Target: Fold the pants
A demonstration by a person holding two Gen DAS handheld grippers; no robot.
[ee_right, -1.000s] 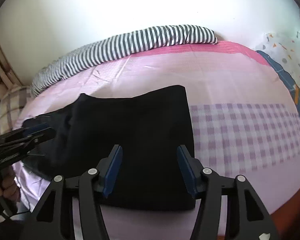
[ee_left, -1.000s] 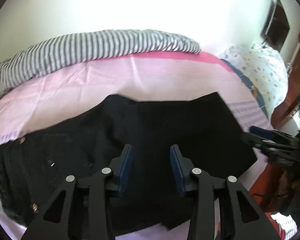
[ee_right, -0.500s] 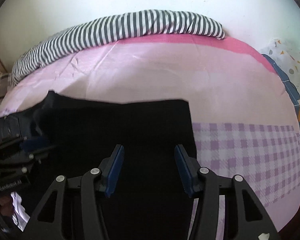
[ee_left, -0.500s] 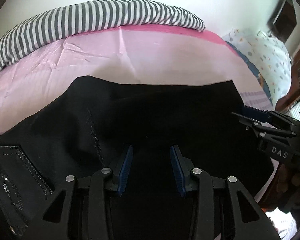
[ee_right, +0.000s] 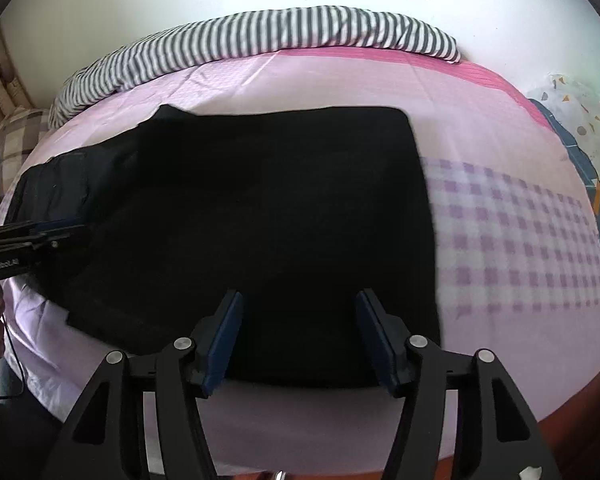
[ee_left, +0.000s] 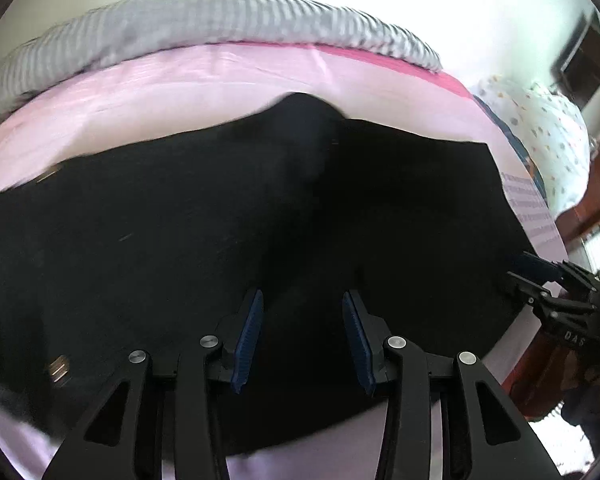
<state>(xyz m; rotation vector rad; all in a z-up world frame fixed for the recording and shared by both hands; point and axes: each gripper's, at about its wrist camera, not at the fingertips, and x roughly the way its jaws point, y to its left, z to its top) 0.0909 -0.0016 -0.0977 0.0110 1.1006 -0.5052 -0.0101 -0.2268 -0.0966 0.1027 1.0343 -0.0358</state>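
L claw + R claw both angled down, jaws opening, nothing pinched.

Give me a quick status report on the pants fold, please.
Left gripper and right gripper both empty, jaws opening, above the cloth. Black pants flat on the pink bed sheet. Nothing in the way.

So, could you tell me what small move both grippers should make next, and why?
Probably lower both onto the near hem of the black pants and pinch it: the left gripper and right gripper hover over the cloth, jaws opening, nothing held.
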